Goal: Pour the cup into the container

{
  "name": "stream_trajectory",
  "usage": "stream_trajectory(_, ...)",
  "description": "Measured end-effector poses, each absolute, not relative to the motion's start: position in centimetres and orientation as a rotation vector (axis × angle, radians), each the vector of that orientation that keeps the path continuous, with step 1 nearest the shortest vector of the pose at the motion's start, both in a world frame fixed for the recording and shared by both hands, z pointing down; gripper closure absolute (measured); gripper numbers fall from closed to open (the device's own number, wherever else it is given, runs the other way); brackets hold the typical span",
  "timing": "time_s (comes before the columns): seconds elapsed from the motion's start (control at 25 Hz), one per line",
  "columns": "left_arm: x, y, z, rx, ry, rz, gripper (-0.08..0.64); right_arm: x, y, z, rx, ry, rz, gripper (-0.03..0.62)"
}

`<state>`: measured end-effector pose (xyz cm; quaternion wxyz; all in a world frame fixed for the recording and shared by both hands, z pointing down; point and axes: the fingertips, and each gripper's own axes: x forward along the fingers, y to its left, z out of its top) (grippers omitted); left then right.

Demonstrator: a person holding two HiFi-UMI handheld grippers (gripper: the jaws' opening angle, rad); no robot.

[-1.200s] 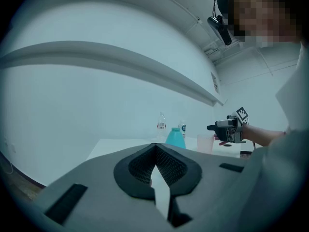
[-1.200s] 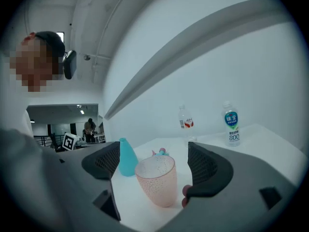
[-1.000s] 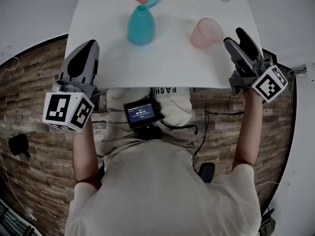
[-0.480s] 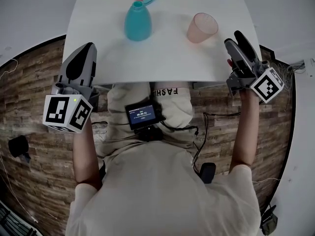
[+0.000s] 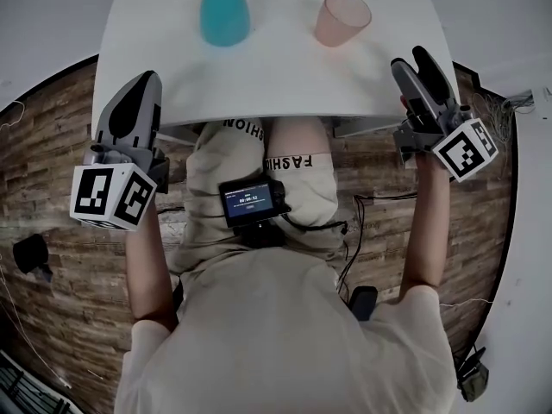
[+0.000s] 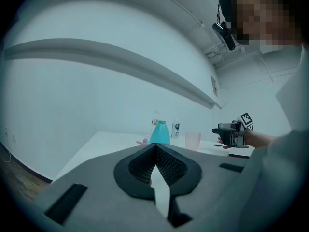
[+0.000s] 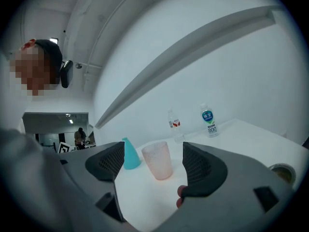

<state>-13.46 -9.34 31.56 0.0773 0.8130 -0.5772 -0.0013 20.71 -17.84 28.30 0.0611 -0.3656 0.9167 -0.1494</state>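
A translucent pink cup (image 5: 341, 18) stands upright on the white table (image 5: 285, 76), right of a teal bottle-shaped container (image 5: 225, 11). My right gripper (image 5: 411, 59) hovers at the table's front right edge, short of the cup. In the right gripper view its jaws (image 7: 153, 164) are apart and closing, with nothing between them; the cup (image 7: 158, 160) stands just ahead and the container (image 7: 128, 154) behind to its left. My left gripper (image 5: 145, 78) is at the front left corner, shut and empty (image 6: 155, 149), with the container (image 6: 160, 132) and cup (image 6: 192, 140) far ahead.
Two small water bottles (image 7: 208, 121) (image 7: 175, 124) stand at the table's far side by the wall. A pink item (image 6: 142, 142) lies behind the teal container. A round hole (image 7: 280, 172) sits in the tabletop at the right. My knees are under the front edge.
The head view has tipped, so the table, cup and container sit higher in the frame. Both grippers stay near the table's front edge.
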Motion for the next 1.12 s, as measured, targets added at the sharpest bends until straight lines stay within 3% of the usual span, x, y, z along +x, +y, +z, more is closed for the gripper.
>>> stream_trajectory(0.56, -11.0, -9.5, 32.2, 2.488, -1.675, 0.027, 0.551, 21.5, -16.4, 30.0, -1.265, 2.787, -0.273, 0.25)
stream_trajectory(1.12, -11.3, 4.4, 28.9, 2.522, -1.702, -0.01, 0.551, 22.3, -1.6, 26.5, -1.282, 2.658, -0.218, 0.256)
